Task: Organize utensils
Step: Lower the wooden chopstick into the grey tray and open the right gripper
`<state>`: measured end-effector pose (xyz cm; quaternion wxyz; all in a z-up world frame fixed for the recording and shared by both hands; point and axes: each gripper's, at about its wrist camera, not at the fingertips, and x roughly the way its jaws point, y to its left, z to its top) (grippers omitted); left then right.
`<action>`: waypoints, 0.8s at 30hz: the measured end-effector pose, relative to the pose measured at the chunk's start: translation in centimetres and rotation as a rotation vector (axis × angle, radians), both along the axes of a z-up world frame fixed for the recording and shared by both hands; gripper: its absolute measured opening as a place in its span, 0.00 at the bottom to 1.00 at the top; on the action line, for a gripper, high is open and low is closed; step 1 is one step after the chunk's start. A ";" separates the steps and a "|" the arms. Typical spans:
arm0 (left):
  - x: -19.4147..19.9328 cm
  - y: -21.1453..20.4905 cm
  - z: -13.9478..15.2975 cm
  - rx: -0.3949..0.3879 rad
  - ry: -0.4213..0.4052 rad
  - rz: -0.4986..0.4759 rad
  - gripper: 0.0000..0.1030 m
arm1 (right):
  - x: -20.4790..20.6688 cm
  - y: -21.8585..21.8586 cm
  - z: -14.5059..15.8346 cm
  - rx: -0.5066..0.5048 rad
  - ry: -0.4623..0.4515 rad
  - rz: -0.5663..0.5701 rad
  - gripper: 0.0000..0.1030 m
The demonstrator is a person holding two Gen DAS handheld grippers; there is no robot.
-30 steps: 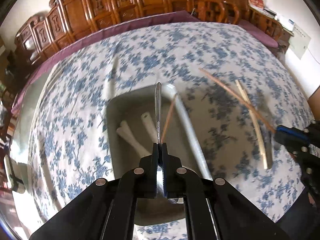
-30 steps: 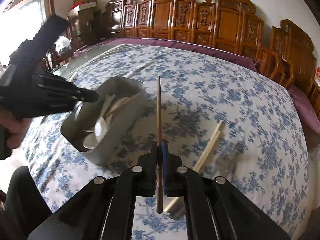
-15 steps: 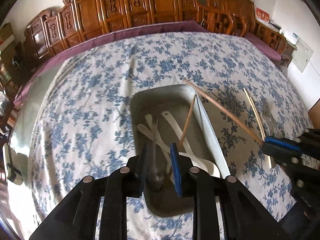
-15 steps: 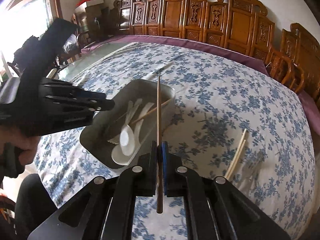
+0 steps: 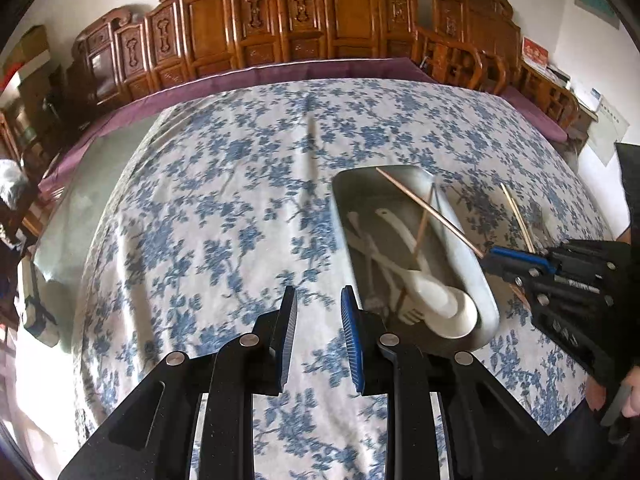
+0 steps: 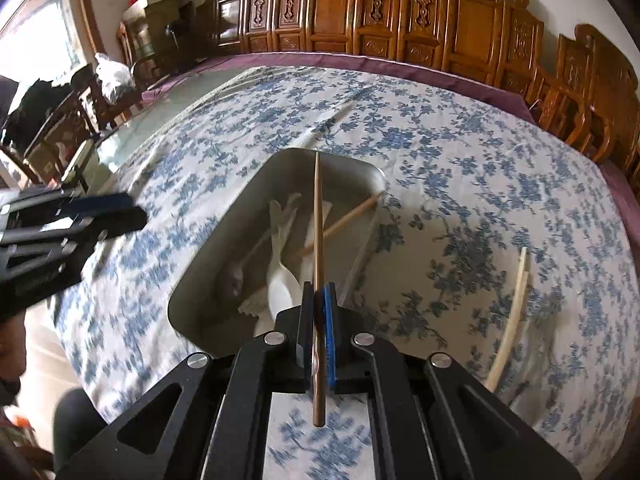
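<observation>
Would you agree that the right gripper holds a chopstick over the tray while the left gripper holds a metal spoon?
Not quite: the left gripper is open and holds nothing, as the left wrist view shows. The rest stands: the right gripper is shut on a chopstick over the tray.

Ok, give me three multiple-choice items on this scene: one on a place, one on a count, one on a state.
1. Where do the white spoons lie?
A. in the metal tray
B. on the cloth
C. on a chair

2. How many pale chopsticks lie on the cloth right of the tray?
A. none
B. two
C. five

3. The left hand-held gripper is:
A. shut on a fork
B. shut on a chopstick
C. open

A: the spoons sit inside the tray walls.
B: the left view shows a pair.
C: its jaws stand apart, empty.
</observation>
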<state>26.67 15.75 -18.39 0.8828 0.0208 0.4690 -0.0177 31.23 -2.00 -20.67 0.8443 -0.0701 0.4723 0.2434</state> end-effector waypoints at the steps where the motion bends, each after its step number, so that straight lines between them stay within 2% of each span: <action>1: -0.2 0.4 0.1 -0.004 -0.002 0.006 0.20 | 0.3 0.3 -0.1 0.016 0.009 -0.001 0.06; 4: -0.6 1.1 0.3 -0.014 -0.006 0.013 0.20 | 0.2 0.9 -0.2 0.038 0.018 0.012 0.08; 5: -0.7 1.2 0.3 -0.014 -0.009 0.014 0.21 | 0.1 0.6 -0.1 0.054 0.013 0.020 0.15; 7: -0.9 1.3 0.5 -0.018 -0.014 0.011 0.21 | -0.1 0.1 0.2 0.081 0.004 0.027 0.21; 11: -0.9 0.7 0.5 -0.027 -0.018 0.004 0.21 | -0.2 -2.3 1.3 0.110 -0.027 0.024 0.22; 14: -0.8 -0.2 0.6 -0.026 -0.022 -0.007 0.22 | -0.4 -3.9 1.9 0.080 -0.064 0.026 0.22; 17: -0.8 -1.3 0.8 -0.024 -0.030 -0.020 0.28 | -0.8 -6.2 2.2 0.052 -0.094 0.024 0.22; 24: -0.2 -3.7 0.7 -0.018 -0.027 -0.041 0.28 | -1.8 -10.3 2.2 0.056 -0.106 0.000 0.22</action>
